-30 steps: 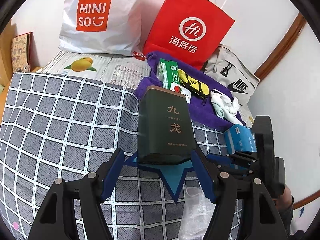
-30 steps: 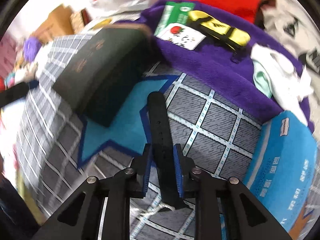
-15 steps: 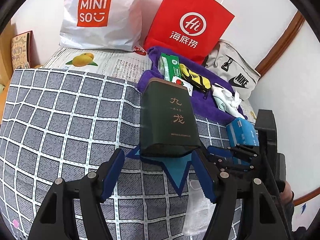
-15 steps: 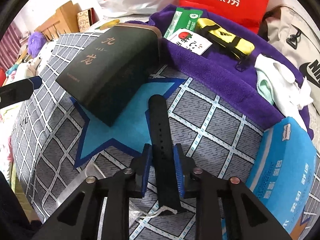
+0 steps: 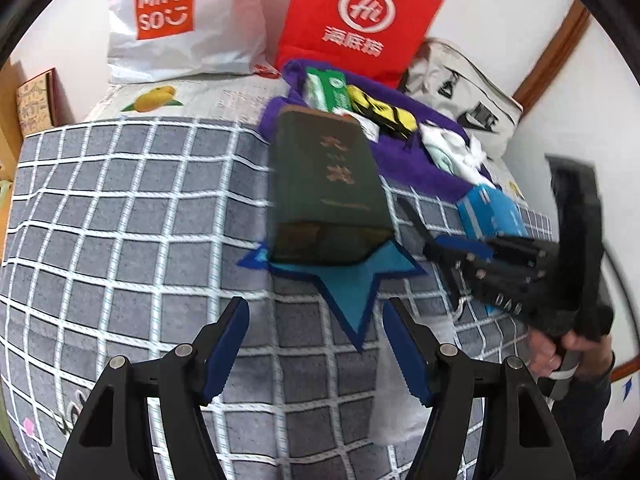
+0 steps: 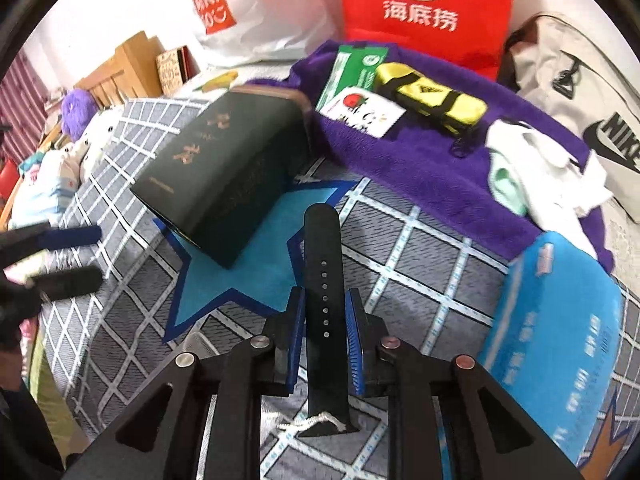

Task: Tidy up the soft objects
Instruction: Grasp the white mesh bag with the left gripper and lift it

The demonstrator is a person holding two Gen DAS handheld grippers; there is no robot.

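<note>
Grey checked bedcover (image 5: 120, 208) is spreading under and ahead of both sets of fingers. Red paper bag (image 6: 424, 4) and white Miniso bag (image 5: 180, 20) are standing far ahead of the fingers against the wall, grey Nike bag (image 6: 592, 112) to their right. Purple towel (image 6: 432, 168) is lying well ahead of the right fingers, carrying a green packet (image 6: 356, 68), a strawberry-print packet (image 6: 364, 112), a yellow pouch (image 6: 432, 98) and white crumpled cloth (image 6: 540, 168). Dark green box (image 5: 328, 188) is lying straight ahead of the left fingers, its near end resting on a blue star patch (image 5: 352, 284); from the right wrist it is sitting ahead-left. Blue tissue pack (image 6: 560, 328) is lying just right of the right fingers.

Left gripper (image 5: 316, 344) is hovering with fingers released, nothing between them, the star's point lying ahead in the gap. Right gripper (image 6: 325, 320) is clenching, jaws closing onto the black strap (image 6: 323, 264), both blue pads pressing its sides; the strap is sticking forward past the fingertips over the star's edge, a white cord tied at its near end. A hand (image 5: 560, 350) is gripping the right gripper's handle.
</note>
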